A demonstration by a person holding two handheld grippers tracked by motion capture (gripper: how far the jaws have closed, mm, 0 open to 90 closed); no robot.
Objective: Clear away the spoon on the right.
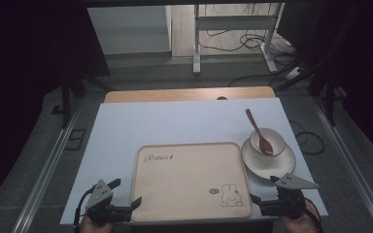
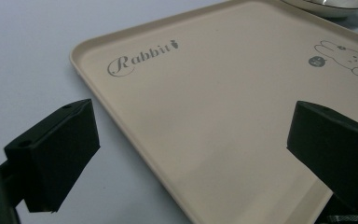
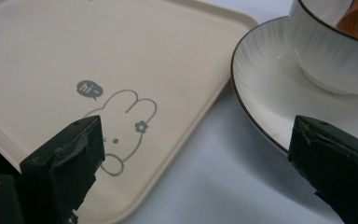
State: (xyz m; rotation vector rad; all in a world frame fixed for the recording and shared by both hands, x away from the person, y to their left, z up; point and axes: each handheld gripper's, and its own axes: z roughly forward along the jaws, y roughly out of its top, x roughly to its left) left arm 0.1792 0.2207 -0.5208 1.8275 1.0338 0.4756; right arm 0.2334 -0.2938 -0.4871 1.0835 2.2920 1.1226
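Jaws of the left gripper (image 1: 126, 206) stand wide apart with nothing between the pads; in its own view they straddle the near left edge of the tray (image 2: 223, 135), 1 jaw over the white table (image 2: 32, 56), the other over the tray's floor. Whether either pad brushes the rim is hard to tell from here. The right gripper (image 1: 262, 199) is likewise spread wide and grips nothing: in its view 1 jaw hangs over the tray's rabbit drawing (image 3: 121, 112), the other over the near rim of the saucer (image 3: 270, 98), with bare table between them.

Both hands come in at the bottom edge of the high view, low over the table's near side, the grippers pointing forward and slightly inward toward the tray's 2 near corners.

The tray (image 1: 192, 179) lies flat on the table, at the near middle. Just beside its far right corner sits the saucer (image 1: 252, 162), a cup (image 1: 277, 138) on it, and a brown spoon (image 1: 257, 130) rests in the cup with its handle leaning up and away to the left.
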